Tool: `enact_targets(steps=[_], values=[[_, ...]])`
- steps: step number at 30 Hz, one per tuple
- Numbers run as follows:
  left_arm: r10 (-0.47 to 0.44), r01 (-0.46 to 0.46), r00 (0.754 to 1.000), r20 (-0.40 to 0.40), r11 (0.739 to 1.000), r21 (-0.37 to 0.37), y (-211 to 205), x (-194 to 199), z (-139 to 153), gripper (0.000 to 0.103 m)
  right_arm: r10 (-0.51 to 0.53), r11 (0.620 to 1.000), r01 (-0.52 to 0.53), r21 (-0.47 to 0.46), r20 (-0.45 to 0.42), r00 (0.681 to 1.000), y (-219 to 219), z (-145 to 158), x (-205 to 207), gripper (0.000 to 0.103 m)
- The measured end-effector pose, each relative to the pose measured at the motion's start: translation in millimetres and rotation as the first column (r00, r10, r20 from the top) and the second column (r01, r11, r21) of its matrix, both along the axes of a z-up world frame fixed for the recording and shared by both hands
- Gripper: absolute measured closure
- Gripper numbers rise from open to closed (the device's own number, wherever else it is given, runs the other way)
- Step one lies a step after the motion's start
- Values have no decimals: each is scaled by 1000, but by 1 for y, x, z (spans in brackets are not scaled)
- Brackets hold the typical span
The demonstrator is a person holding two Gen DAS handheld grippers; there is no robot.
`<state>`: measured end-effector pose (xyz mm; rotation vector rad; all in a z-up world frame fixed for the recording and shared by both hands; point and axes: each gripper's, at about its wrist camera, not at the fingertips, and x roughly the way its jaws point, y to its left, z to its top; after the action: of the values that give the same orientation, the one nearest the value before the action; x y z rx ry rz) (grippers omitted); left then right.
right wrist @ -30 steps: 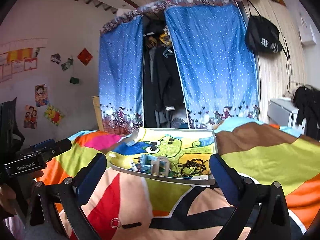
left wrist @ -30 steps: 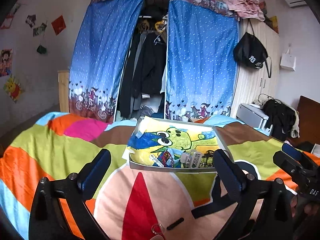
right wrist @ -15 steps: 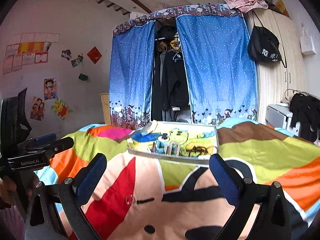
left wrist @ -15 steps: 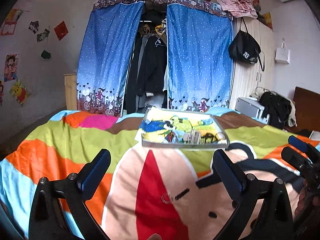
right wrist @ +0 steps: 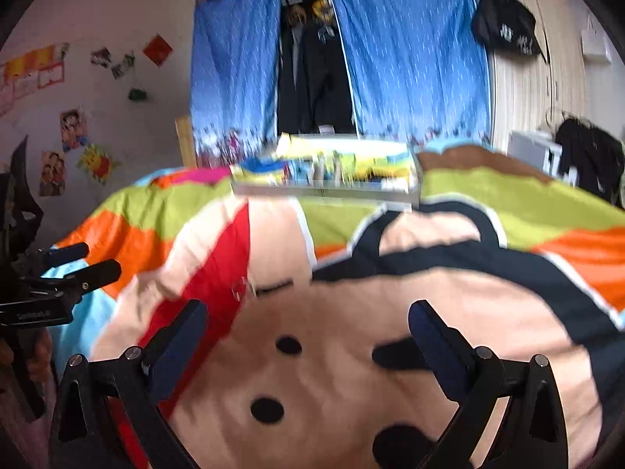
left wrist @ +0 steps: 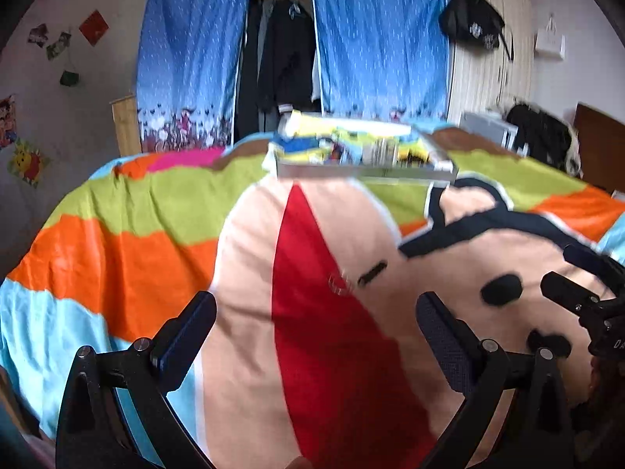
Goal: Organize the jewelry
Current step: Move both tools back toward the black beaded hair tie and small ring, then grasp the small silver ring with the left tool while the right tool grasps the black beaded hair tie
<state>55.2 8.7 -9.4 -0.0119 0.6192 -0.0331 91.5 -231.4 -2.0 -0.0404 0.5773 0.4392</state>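
Note:
A shallow grey tray (left wrist: 363,172) (right wrist: 324,191) lined with a cartoon print lies far out on the bed, holding blurred jewelry pieces. A small clear ring (left wrist: 339,283) (right wrist: 239,288) lies loose on the bedspread's red patch, beside a short black printed mark. My left gripper (left wrist: 316,312) hangs open above the bedspread, nothing between its fingers, well short of the ring. My right gripper (right wrist: 308,312) is open too and empty. Each gripper shows at the edge of the other's view: the right gripper (left wrist: 578,293), the left gripper (right wrist: 74,265).
A bright cartoon bedspread (left wrist: 136,211) covers the bed. Behind it stands a wardrobe with blue curtains (left wrist: 187,47) and dark clothes. A black bag (left wrist: 472,27) hangs on the right; dark clothing (left wrist: 543,133) is piled on a small white cabinet.
Both grippers have pulled back and dropped lower, so the tray now looks farther off and the ring sits ahead of the fingers. Both stayed open.

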Motion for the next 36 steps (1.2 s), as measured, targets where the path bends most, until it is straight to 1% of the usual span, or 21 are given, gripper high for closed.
enact_targets(steps=[4,6,8,10,12,16,22,26,28,31,33,36], values=[[1,1,996,-89,1000,20,0,3,-27,3,-25,999,22,-36,-98,995,2,-27,1,0],[9,-3,989,-145,999,36,0,7,-40,3,-55,997,45,-65,-158,986,4,-43,5,0],[14,-6,983,-181,999,46,1,9,-49,3,-73,995,57,-76,-219,973,5,-58,9,0],[23,-10,976,-216,998,61,2,12,-58,3,-90,994,70,-83,-258,962,6,-69,12,0],[28,-14,972,-235,998,62,5,15,-62,3,-99,993,77,-87,-277,956,6,-76,13,0],[38,-30,967,-251,999,36,11,21,-66,3,-105,992,80,-95,-295,950,7,-84,15,0],[56,-60,966,-254,998,-7,20,34,-67,3,-115,991,86,-106,-301,947,8,-86,26,0],[59,-63,969,-242,998,-9,22,46,-67,3,-111,990,79,-117,-299,948,11,-88,34,0],[60,-62,971,-232,998,-1,23,53,-67,3,-89,993,60,-105,-293,952,12,-87,38,0],[59,-64,972,-229,998,-12,25,64,-69,3,-31,996,6,-89,-280,960,14,-83,44,0],[63,-70,970,-235,997,-21,28,71,-72,3,-1,994,-28,-103,-268,963,15,-81,50,0],[59,-70,968,-243,997,-37,31,77,-76,3,20,992,-52,-119,-254,967,15,-78,59,0]])
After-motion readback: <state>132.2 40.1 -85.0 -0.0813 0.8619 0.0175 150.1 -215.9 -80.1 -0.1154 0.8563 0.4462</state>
